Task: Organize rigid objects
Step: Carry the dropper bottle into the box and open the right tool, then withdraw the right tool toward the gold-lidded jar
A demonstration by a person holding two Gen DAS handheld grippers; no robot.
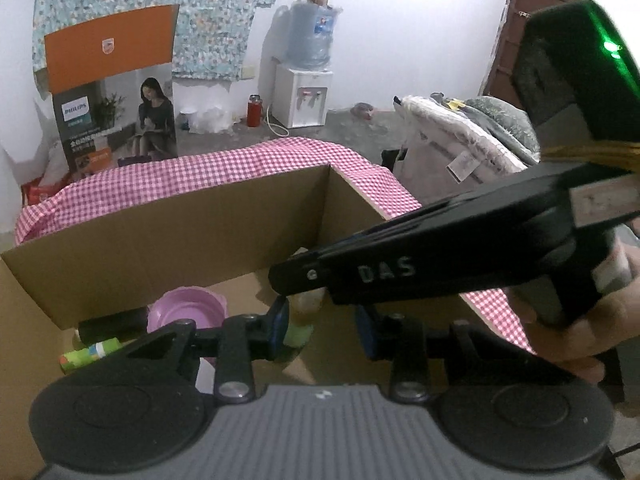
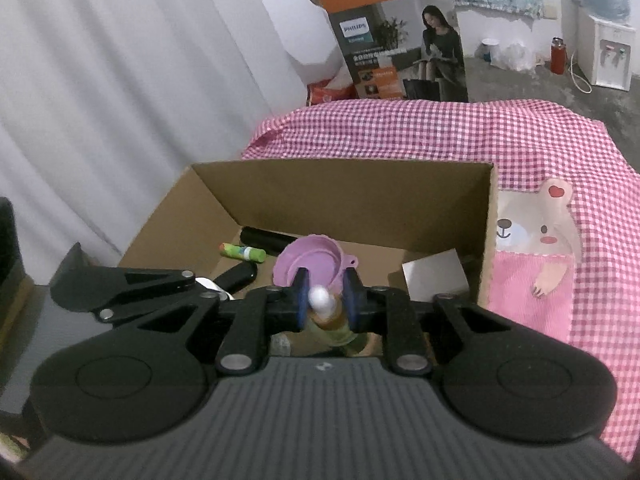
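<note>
My right gripper (image 2: 325,304) is shut on a small bottle (image 2: 320,298) with a white cap, amber contents and a green label, held over the open cardboard box (image 2: 340,200). In the left wrist view that gripper (image 1: 288,280) reaches in from the right, with the bottle (image 1: 302,318) hanging under its tip. My left gripper (image 1: 323,328) hovers low over the box with its blue pads apart; the bottle is close beside its left pad and nothing is clamped. In the box lie a purple funnel (image 2: 312,260), a green glue stick (image 2: 242,252) and a black cylinder (image 2: 266,238).
The box stands on a table with a pink checked cloth (image 2: 440,132). A pale flat card (image 2: 436,276) and a black oblong item (image 2: 236,276) also lie in the box. A tall printed carton (image 1: 112,92) and a water dispenser (image 1: 304,96) stand beyond. A hand (image 1: 580,332) holds the right gripper.
</note>
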